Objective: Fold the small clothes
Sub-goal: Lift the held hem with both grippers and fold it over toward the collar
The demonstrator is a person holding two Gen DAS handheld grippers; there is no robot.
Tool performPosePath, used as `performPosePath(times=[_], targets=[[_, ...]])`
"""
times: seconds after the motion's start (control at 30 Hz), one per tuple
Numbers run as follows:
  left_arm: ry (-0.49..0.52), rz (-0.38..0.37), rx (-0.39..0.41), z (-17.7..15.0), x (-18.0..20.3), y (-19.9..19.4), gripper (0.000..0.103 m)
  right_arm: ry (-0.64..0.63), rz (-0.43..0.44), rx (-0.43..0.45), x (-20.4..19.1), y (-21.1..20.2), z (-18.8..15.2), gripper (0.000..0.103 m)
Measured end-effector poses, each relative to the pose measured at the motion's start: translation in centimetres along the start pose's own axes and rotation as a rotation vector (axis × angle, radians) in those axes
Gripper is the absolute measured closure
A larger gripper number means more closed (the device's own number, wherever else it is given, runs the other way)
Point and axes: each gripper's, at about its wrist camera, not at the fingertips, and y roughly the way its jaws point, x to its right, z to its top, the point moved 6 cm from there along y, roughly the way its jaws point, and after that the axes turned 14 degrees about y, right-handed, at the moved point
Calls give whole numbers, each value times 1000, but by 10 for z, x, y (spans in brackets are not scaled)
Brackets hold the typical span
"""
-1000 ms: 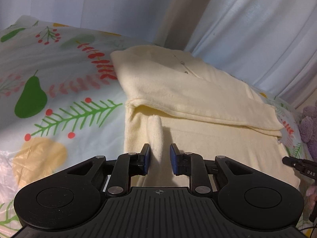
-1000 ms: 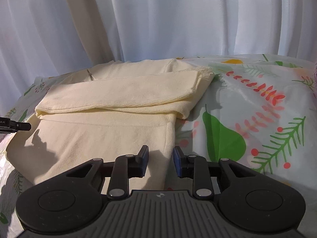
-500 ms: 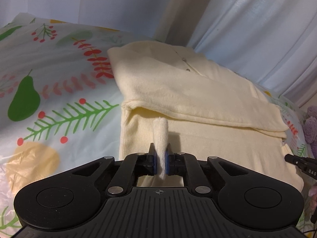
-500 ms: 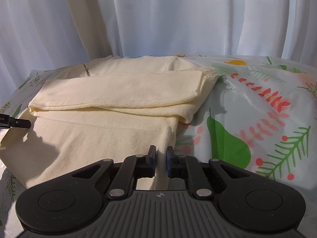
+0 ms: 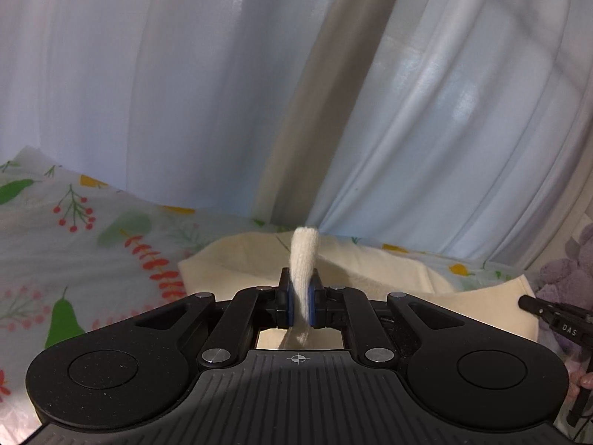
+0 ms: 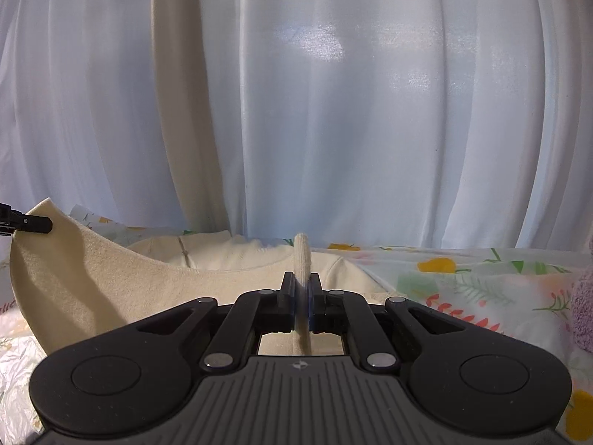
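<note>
Both grippers have the hem pinched and it's coming up off the bed!

A second ago the 2 sets of jaws stood apart over the near edge of the cream garment [image 6: 229, 259], flat on the fruit-print sheet [image 5: 74, 237]; now the left gripper [image 5: 300, 302] is clamped on a ridge of ribbed fabric poking up between its blue pads, and the right gripper [image 6: 304, 298] is nipped tight on its own fold. Both views have tipped up toward the white curtain [image 6: 370, 111], and in the right wrist view the lifted hem sags in a curve between the 2 grips, while the far half with the collar lies on the sheet. I'd call this the start of the bottom-to-top fold: carry the hem forward evenly, or it'll land skewed.
</note>
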Motion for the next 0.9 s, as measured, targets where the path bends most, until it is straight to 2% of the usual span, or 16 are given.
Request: performPosePath(times=[0.07, 0.13, 0.2, 0.3, 0.47, 0.57, 0.6, 0.63, 0.73, 0.83, 0.9], targets=[[-7, 11, -68, -9, -4, 31, 93, 6, -22, -33, 4, 21, -4, 98], [-31, 2, -159, -28, -9, 60, 93, 23, -41, -100, 12, 47, -17, 97], [-39, -2, -215, -45, -10, 78, 92, 19, -65, -156, 17, 61, -31, 97], [-30, -3, -223, -60, -10, 82, 78, 9, -78, -208, 21, 68, -46, 96], [-16, -23, -240, -66, -10, 86, 73, -46, -102, -245, 23, 75, -59, 96], [-8, -20, -241, -67, -10, 90, 78, -76, -117, -232, 20, 77, -61, 96], [-2, -18, -242, -67, -10, 91, 90, -85, -118, -229, 19, 77, -62, 96], [6, -16, -242, -67, -9, 90, 94, -94, -114, -226, 18, 77, -63, 97], [28, -9, -224, -55, -7, 78, 95, -135, -101, -209, 11, 71, -62, 98], [53, -27, -114, -16, -4, 54, 94, -171, -78, -125, 2, 58, -35, 98], [89, 1, -24, 24, -2, 49, 94, -172, -93, -47, -5, 59, -7, 98]])
